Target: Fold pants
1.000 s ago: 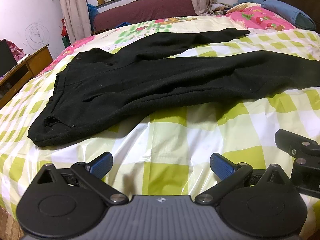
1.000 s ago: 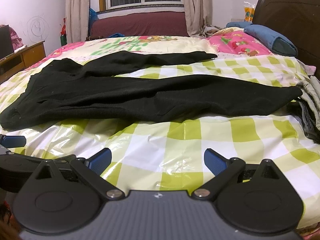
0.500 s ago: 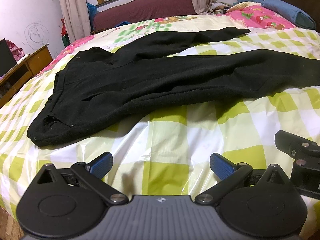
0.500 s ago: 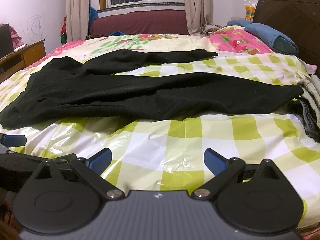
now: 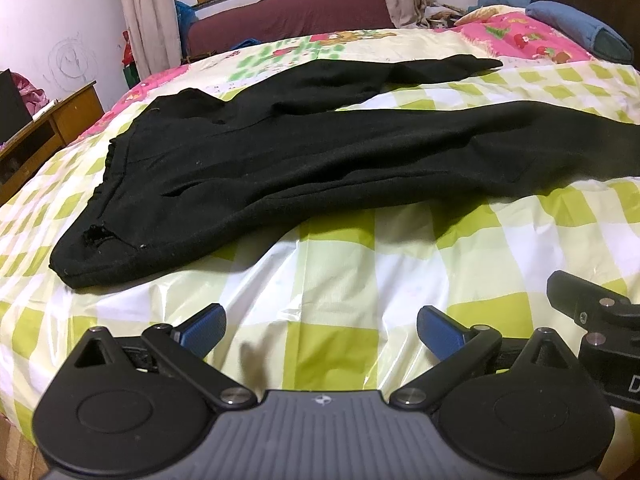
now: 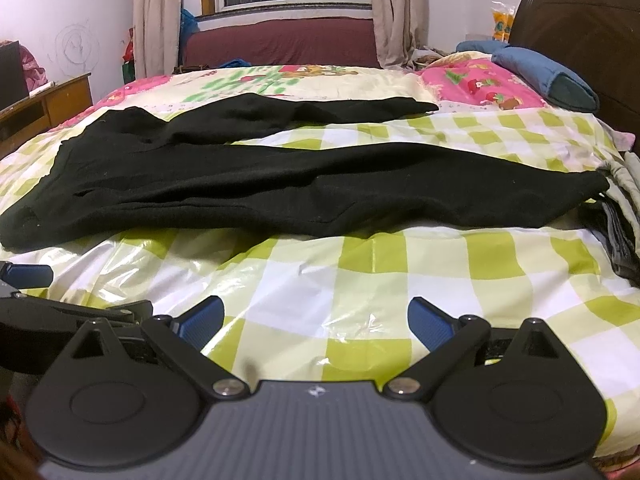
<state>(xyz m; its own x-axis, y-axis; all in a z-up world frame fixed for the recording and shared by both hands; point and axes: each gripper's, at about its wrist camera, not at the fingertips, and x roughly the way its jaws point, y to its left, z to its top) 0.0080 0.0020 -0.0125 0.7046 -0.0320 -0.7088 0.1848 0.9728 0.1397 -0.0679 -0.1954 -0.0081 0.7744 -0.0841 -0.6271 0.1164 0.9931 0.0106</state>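
- Since a second ago, both views had crept slightly nearer the bed [image 5: 328, 288], so the black pants [image 5: 304, 160] filled a little more of the frame; the garment itself lay as it had.
- Covering the bed was a green-and-white checked plastic sheet [image 6: 360, 280], with a pink floral quilt [image 6: 480, 84] and a blue pillow [image 6: 536, 72] toward the dark headboard [image 6: 580, 40].
- Spread flat across the sheet, the pants had the waistband at the left and two legs splayed apart toward the right.
- Some grey folded clothing [image 6: 620, 220] sat at the bed's right edge, just beside the nearer leg's cuff.
- Hovering over bare sheet short of the pants, the left gripper [image 5: 320, 328] had its jaws spread wide, grasping nothing.
- Beside it, the right gripper [image 6: 314, 320] likewise had its jaws released and empty.
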